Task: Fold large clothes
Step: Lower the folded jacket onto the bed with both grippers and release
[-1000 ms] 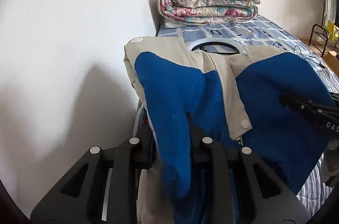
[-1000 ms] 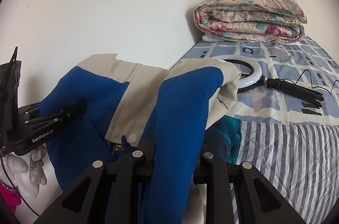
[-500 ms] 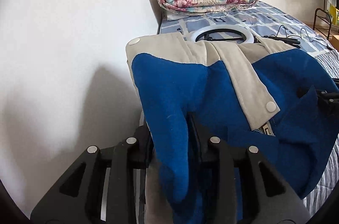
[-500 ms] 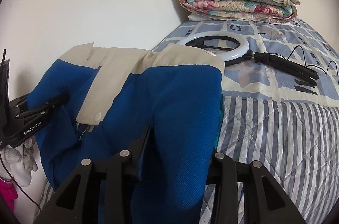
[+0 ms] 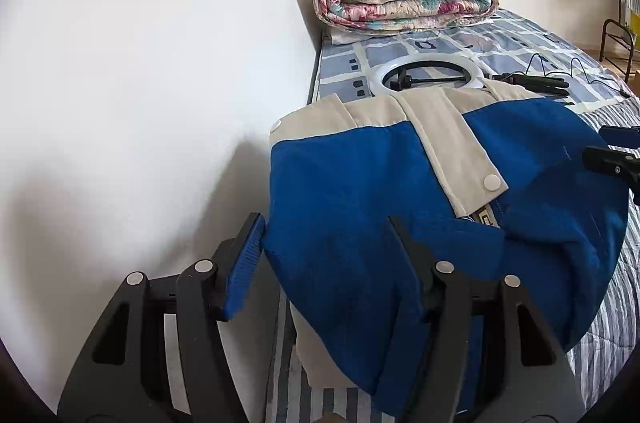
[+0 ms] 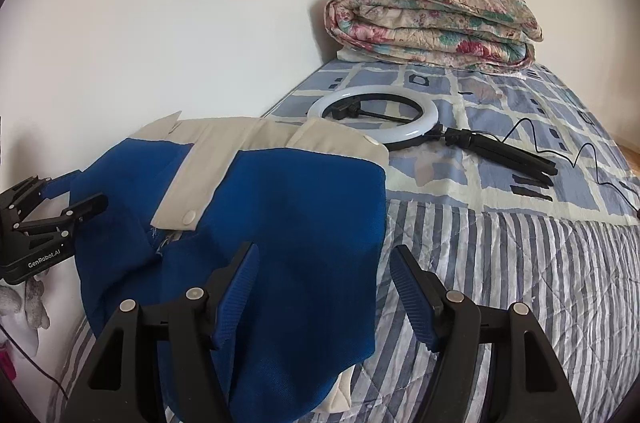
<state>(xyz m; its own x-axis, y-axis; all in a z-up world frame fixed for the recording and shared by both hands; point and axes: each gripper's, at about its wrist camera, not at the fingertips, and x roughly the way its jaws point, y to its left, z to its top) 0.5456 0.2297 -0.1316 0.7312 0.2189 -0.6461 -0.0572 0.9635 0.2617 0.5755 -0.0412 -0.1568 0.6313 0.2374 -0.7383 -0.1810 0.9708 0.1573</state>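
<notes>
Now both tongs, left (image 5: pixel 326 255) and right (image 6: pixel 322 283), are opening off the jacket (image 5: pixel 360 191); best withdraw straight, without snagging the fold.

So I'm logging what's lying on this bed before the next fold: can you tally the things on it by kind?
Garments: 1, the blue and beige jacket
Folded bedding: 1, the floral quilt
Lighting gear: 1, the ring light on its black stand
Total: 3
</notes>
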